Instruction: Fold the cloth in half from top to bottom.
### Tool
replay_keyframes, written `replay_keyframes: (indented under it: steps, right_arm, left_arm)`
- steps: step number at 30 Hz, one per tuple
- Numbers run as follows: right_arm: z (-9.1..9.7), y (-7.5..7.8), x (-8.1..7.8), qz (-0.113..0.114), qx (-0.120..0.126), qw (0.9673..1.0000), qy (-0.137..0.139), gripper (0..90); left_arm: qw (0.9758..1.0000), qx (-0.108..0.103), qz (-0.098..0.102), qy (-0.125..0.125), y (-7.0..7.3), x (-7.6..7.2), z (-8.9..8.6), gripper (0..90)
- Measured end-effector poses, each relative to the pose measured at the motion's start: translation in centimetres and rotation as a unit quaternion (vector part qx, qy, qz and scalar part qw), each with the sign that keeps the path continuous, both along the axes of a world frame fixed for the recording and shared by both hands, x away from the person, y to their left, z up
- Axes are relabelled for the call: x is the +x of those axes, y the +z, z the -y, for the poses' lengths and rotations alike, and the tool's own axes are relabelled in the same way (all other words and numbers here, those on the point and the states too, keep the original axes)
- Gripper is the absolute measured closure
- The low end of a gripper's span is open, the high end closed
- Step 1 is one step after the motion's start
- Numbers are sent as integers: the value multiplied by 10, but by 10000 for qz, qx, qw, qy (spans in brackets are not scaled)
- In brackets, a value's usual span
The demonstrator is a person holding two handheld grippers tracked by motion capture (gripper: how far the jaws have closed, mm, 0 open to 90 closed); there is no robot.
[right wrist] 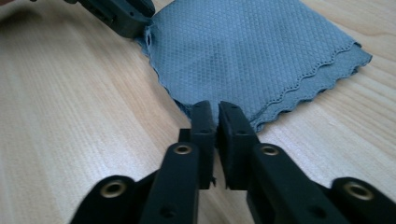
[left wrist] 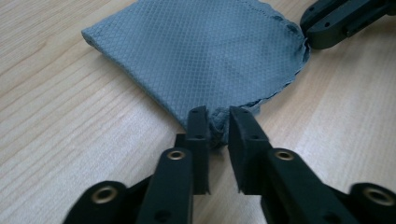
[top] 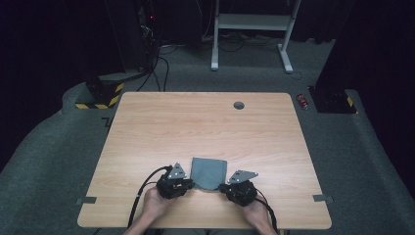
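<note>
Folded grey cloth (top: 209,173) flat on wooden surface (top: 205,127); left tongs (left wrist: 217,121) slightly parted around one corner, right tongs (right wrist: 215,114) pinching another.

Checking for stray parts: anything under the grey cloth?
The grey cloth lies folded flat on the wooden table, with no bulge. Bare wood surrounds it. What lies beneath or between its layers is covered.

The high view looks down on the tabletop (top: 205,127); both gripper views sit low and close, sharing the grey cloth (left wrist: 201,56).
</note>
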State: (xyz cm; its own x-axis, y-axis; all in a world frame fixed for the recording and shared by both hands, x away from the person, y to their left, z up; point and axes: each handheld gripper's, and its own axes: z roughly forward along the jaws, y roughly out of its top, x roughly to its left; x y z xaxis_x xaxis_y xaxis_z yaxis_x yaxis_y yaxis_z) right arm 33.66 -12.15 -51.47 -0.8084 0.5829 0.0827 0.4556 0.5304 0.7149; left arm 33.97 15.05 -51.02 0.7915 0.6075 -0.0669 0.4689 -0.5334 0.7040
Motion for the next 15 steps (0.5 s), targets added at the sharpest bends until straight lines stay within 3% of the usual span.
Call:
replay_keyframes:
  steps: [3,6,10,15]
  right_arm:
    - [3,3,-2,2,71,10000,-13,796]
    - [8,8,0,-2,293,9995,-84,773]
    - [12,15,4,49,533,9983,-223,786]
    - [-1,12,11,188,245,9989,-360,797]
  left_arm:
    - [9999,-139,23,59,2,-5,-7,689]
    - [9994,-295,101,127,9,-8,-14,637]
    - [9989,-206,350,237,20,-7,-12,579]
    - [9986,-154,330,382,17,9,0,563]
